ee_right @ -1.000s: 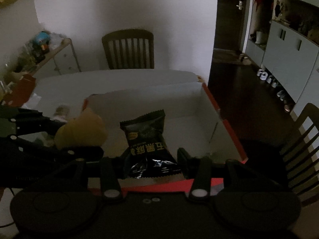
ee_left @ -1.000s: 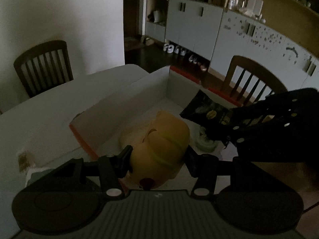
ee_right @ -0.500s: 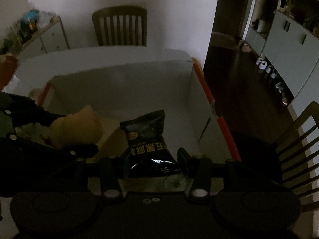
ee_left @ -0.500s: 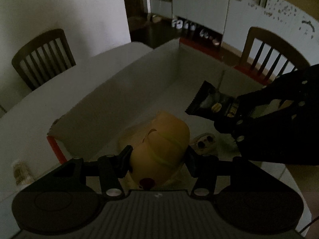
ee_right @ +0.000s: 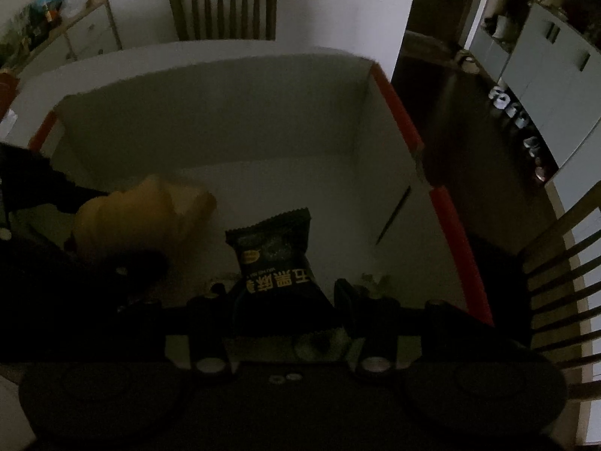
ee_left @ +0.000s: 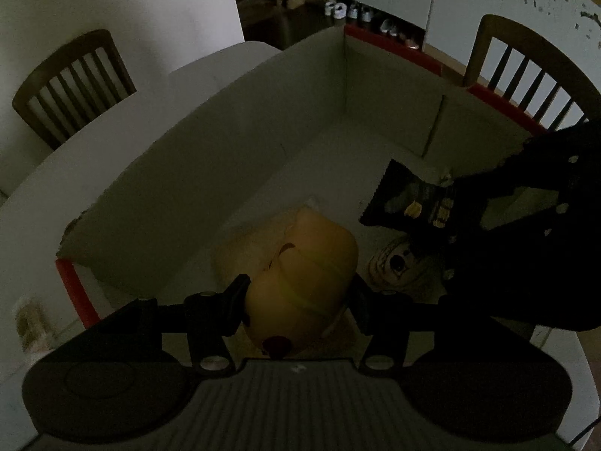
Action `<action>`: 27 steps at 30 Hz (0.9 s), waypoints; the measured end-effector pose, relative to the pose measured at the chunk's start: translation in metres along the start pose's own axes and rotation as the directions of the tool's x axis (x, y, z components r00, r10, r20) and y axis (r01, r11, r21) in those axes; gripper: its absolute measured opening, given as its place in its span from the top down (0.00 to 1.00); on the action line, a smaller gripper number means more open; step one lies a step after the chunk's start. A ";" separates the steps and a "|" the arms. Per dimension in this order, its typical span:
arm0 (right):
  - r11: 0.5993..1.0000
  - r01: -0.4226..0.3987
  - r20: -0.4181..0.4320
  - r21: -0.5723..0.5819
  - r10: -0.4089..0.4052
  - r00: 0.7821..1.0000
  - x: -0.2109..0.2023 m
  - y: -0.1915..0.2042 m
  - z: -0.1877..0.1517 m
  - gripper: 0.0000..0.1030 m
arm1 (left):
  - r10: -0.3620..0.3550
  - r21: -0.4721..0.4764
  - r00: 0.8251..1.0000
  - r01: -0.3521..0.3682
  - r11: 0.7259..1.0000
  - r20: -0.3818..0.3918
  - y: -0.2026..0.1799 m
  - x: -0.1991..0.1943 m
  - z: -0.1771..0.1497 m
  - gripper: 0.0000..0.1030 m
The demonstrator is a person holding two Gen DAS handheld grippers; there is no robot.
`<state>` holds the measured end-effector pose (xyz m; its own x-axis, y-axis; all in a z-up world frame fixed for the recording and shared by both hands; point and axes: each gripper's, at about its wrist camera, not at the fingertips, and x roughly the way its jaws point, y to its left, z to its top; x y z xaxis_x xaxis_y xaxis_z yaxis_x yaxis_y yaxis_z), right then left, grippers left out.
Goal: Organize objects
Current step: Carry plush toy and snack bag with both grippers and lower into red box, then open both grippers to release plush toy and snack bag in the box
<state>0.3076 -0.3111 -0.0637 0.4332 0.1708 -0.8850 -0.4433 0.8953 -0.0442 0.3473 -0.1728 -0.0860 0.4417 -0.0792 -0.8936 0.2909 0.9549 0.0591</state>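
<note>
A yellow soft toy [ee_left: 302, 278] sits between the fingers of my left gripper [ee_left: 298, 293], which is shut on it, low inside a white cardboard box [ee_left: 233, 143] with red edges. My right gripper [ee_right: 281, 293] is shut on a black snack packet [ee_right: 276, 259] with yellow print, held over the box floor. In the left wrist view the packet [ee_left: 413, 203] and the right gripper [ee_left: 526, 225] come in from the right. The toy [ee_right: 139, 218] also shows at the left of the right wrist view.
A small round doll face [ee_left: 398, 263] lies on the box floor beside the toy. The box [ee_right: 210, 120] stands on a white table [ee_left: 94, 143]. Wooden chairs [ee_left: 71, 79] [ee_left: 526, 75] [ee_right: 223, 3] stand around it. Cabinets and shoes [ee_left: 345, 9] line the far wall.
Both grippers have come forward and down over the box, still holding the toy and the packet. The box now fills both views and the doll face shows more.
</note>
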 end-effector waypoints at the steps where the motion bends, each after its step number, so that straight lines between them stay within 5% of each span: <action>1: 1.000 0.002 -0.002 0.003 -0.002 1.000 0.001 -0.001 -0.002 0.54 | -0.002 -0.002 1.000 0.002 1.000 -0.002 0.000 0.001 0.001 0.46; 14: 1.000 -0.028 0.029 -0.014 0.028 0.999 -0.012 -0.007 -0.007 0.43 | 0.013 -0.006 1.000 -0.013 1.000 0.019 0.001 -0.005 -0.003 0.36; 27: 0.998 -0.053 0.107 -0.015 0.055 0.993 -0.061 -0.006 -0.008 0.40 | -0.027 -0.045 0.990 0.034 0.998 0.141 0.013 -0.054 -0.020 0.36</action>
<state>0.2777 -0.3300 -0.0130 0.4900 0.2628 -0.8311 -0.4779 0.8784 -0.0040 0.3101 -0.1504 -0.0457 0.5488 -0.1447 -0.8233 0.2669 0.9637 0.0086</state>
